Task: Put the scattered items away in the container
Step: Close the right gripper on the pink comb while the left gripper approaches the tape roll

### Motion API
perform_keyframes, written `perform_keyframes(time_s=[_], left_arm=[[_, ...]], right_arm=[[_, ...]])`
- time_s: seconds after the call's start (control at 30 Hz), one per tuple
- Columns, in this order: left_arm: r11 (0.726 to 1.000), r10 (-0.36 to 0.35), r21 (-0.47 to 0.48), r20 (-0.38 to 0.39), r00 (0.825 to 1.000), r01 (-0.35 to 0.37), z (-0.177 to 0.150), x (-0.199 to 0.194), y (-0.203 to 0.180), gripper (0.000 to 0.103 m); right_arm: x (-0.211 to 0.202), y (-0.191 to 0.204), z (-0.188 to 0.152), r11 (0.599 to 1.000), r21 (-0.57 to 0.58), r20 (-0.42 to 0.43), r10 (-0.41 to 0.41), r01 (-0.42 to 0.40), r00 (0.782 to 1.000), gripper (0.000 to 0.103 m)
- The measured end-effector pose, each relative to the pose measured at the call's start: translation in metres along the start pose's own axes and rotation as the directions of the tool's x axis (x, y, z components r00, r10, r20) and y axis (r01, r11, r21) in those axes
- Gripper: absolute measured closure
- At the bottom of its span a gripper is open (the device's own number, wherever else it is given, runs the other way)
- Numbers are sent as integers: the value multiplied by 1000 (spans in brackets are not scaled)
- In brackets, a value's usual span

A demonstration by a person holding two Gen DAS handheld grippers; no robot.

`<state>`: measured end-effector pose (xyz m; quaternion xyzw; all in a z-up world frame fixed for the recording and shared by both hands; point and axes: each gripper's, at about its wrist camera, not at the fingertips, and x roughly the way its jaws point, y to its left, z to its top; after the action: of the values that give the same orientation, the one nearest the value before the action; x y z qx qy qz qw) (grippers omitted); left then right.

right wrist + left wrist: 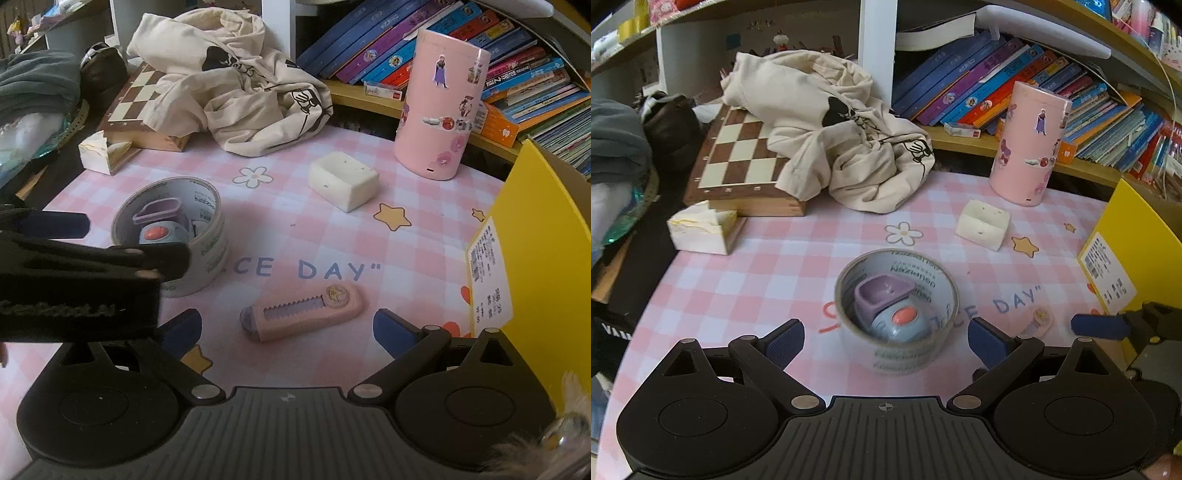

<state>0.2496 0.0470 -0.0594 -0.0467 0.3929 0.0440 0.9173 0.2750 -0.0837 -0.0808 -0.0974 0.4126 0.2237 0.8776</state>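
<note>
A roll of clear tape (897,314) (173,232) lies flat on the pink checked mat, with a purple and grey toy (886,306) (159,225) inside its ring. My left gripper (886,341) is open, its blue pads on either side of the roll's near edge. A pink box cutter (301,314) (1039,321) lies on the mat just ahead of my right gripper (288,330), which is open with nothing in it. A white foam block (983,229) (343,181) sits farther back. The yellow box (1134,254) (535,254) stands at the right.
A tall pink stickered cylinder (1030,144) (439,99) stands at the back right. A crumpled cream cloth bag (827,129) (236,85) covers a chessboard box (738,162) at the back left, with a small white box (701,229) beside it. Shelves of books (1015,81) line the back.
</note>
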Motion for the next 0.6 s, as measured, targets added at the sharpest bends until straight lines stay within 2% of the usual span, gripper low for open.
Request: perform_keyframes(time_s=[0.43,0.6], left_arm=[[999,23,24,-19,1000,-23,11,32,-7,7],[1000,11,14,-19,1000,-10,10,34,-4,11]], right_arm=[[21,-8,6,1000,19,-16,-3,3,1000,2],[21,-6,7,1000,-5,-9,12,-12,1000,9]])
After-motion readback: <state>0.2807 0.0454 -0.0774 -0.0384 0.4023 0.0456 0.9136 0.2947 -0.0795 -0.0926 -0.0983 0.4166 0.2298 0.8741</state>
